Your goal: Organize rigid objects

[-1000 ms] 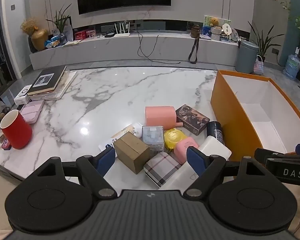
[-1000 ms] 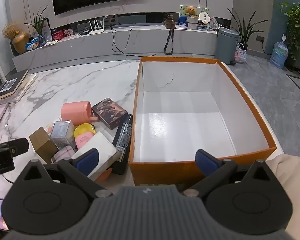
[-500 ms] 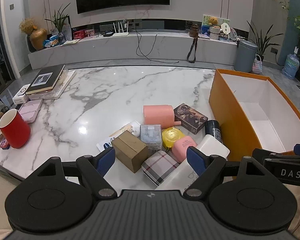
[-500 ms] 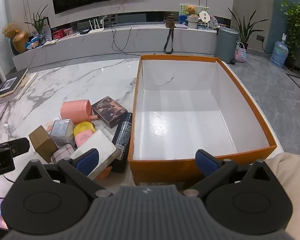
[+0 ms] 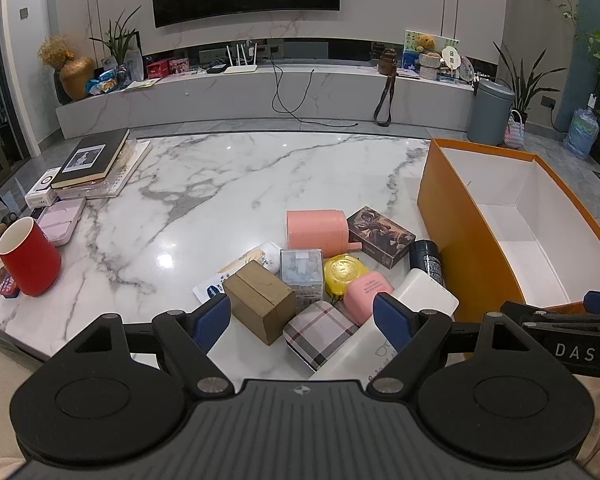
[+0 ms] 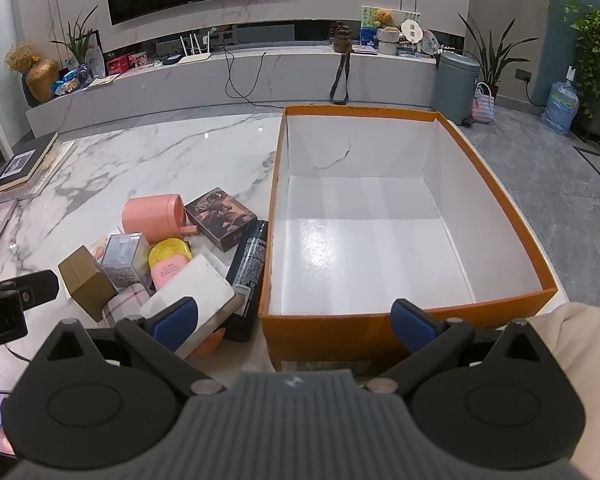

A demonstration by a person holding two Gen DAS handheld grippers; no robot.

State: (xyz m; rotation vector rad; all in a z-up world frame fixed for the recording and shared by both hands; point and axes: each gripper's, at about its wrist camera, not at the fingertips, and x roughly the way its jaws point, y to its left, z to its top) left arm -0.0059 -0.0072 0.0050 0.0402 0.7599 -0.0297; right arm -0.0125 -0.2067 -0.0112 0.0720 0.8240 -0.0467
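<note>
A cluster of small rigid objects lies on the marble table: a brown cardboard box (image 5: 260, 300), a plaid case (image 5: 320, 334), a white case (image 5: 424, 300), a pink case (image 5: 366, 290), a yellow tin (image 5: 344, 272), a pink cylinder (image 5: 316, 229), a dark picture box (image 5: 380, 231) and a black can (image 5: 428, 256). An empty orange box (image 6: 404, 322) with a white inside stands to their right. My left gripper (image 5: 302, 320) is open and empty, held above the cluster's near edge. My right gripper (image 6: 294, 322) is open and empty before the orange box's near wall.
A red mug (image 5: 28, 256) stands at the table's left front. A black book (image 5: 92, 160) on papers and a pink case (image 5: 60, 220) lie at the far left. Bare marble (image 5: 260, 172) stretches behind the cluster. The table's front edge is close below both grippers.
Both views shifted slightly; the objects sit a little higher and farther in the left wrist view. Both grippers stay open and empty, and no object has moved.
</note>
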